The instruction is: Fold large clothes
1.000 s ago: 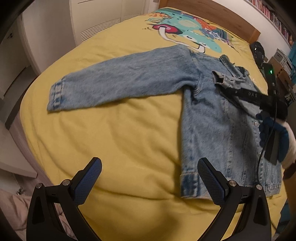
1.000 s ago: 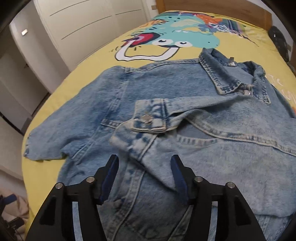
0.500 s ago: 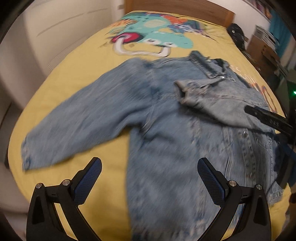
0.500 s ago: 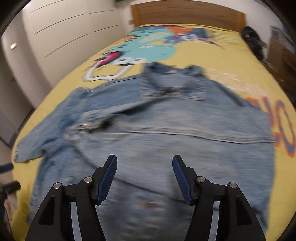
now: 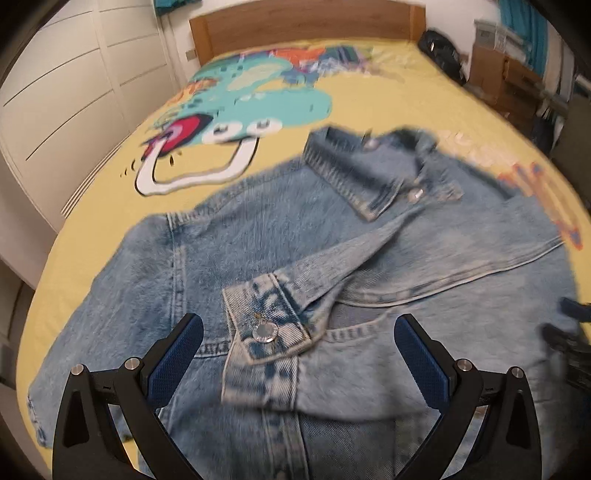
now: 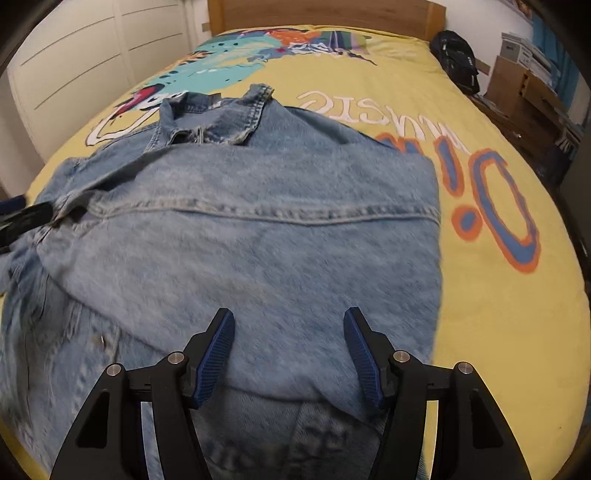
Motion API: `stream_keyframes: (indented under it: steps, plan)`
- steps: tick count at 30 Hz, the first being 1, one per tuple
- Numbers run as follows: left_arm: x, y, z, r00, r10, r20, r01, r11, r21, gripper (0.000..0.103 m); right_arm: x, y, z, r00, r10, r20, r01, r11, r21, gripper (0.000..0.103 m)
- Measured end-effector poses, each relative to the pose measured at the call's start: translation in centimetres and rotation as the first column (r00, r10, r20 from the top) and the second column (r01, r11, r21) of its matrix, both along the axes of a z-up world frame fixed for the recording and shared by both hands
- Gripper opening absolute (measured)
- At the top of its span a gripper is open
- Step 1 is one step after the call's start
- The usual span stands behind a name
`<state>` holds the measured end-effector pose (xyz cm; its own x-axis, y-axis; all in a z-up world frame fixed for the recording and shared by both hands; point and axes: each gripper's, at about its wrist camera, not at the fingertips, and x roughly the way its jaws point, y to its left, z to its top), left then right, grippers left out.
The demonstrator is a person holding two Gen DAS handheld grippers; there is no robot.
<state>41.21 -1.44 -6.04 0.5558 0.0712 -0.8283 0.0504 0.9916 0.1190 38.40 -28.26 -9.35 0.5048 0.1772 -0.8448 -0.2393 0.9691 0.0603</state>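
Note:
A light blue denim jacket [image 5: 258, 236] lies spread on a yellow bedspread [image 5: 110, 192], collar toward the headboard. One sleeve is folded across its chest, and the buttoned cuff [image 5: 266, 325] sits just ahead of my left gripper [image 5: 297, 356]. That gripper is open wide above the cloth with nothing between its blue pads. In the right wrist view the jacket [image 6: 258, 236] fills the middle, with its folded edge on the right. My right gripper [image 6: 289, 356] hovers open over the lower part of the jacket and holds nothing. The left gripper's dark tip [image 6: 26, 219] shows at the left edge.
The bedspread [image 6: 480, 332] bears a cartoon print and orange-blue lettering [image 6: 495, 206]. A wooden headboard [image 6: 317, 14] stands at the far end. White wardrobe doors [image 5: 66, 103] run along the left. A black bag [image 6: 456, 61] and boxes and shelves [image 6: 528, 81] stand to the right.
Both grippers have swept to the right across the bed. The left one went from the outstretched sleeve to the folded cuff. The right one went from the cuff to the jacket's right half.

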Motion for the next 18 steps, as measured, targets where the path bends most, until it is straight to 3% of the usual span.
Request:
stream_keyframes:
  steps: [4,7,12,18]
  plan:
    - [0.9,2.0,-2.9,0.996,0.039,-0.076,-0.037,0.999,0.025,0.102,-1.3,-1.2,-0.3,0.999,0.032,0.0,-0.032,0.999,0.008,0.064]
    - [0.9,3.5,-1.7,0.998,0.058,-0.033,-0.058,0.998,-0.019,0.102,-1.7,-1.9,0.3,0.999,0.044,0.003,-0.044,0.999,0.008,0.064]
    - [2.3,3.0,1.1,0.998,0.037,0.058,-0.035,0.998,-0.047,0.102,-0.4,-1.5,2.9,0.996,0.032,0.083,-0.036,0.998,0.048,0.064]
    - [4.1,1.1,0.7,0.998,0.009,0.059,-0.007,0.999,-0.033,0.102,2.5,0.5,2.4,0.996,0.033,0.081,-0.035,0.999,0.03,0.064]
